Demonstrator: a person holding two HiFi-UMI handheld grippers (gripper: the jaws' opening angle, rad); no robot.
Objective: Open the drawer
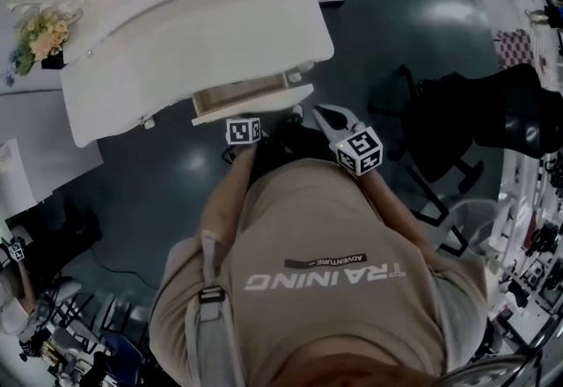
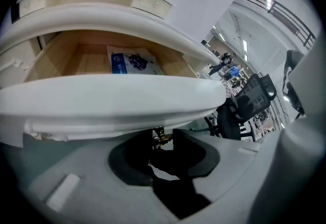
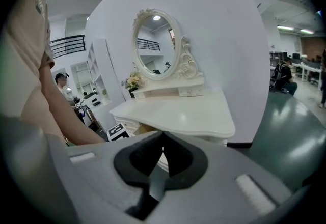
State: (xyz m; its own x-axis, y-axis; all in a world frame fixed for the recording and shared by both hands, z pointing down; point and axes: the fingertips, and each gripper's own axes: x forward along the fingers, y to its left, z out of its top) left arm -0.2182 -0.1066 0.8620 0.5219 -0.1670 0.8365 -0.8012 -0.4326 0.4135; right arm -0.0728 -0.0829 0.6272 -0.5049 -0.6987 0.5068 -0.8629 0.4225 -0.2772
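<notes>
The drawer [image 1: 239, 99] sits under the front edge of the white counter [image 1: 202, 16] and is already drawn partway out. Its wooden inside is open to view, with a printed blue-and-white leaflet [image 2: 133, 61] lying flat on the bottom. Under the drawer's curved white front hangs a small brass knob [image 2: 159, 134], and the left gripper [image 2: 163, 139] is pinched on it, its dark pads closed around the metal. The step in hand looks like the pull itself, well along but perhaps not complete, since the back of the drawer appears to lie under the counter top. The next move would call for a straight draw toward the person, level with the runners and with the pinch held firm, because the knob is small and could slip out of the pads. The person stands close in front of the counter, with the left gripper reaching low and forward to the drawer front. The right gripper [image 3: 163, 139] is held higher, near the chest and apart from the furniture. Its jaws are pressed together on nothing and it points toward the counter and the oval mirror [image 3: 158, 45]. A bunch of flowers [image 1: 40, 33] stands on the counter's far left, and a dark office chair [image 1: 449, 139] stands on the glossy floor [image 1: 396, 16] to the right.
</notes>
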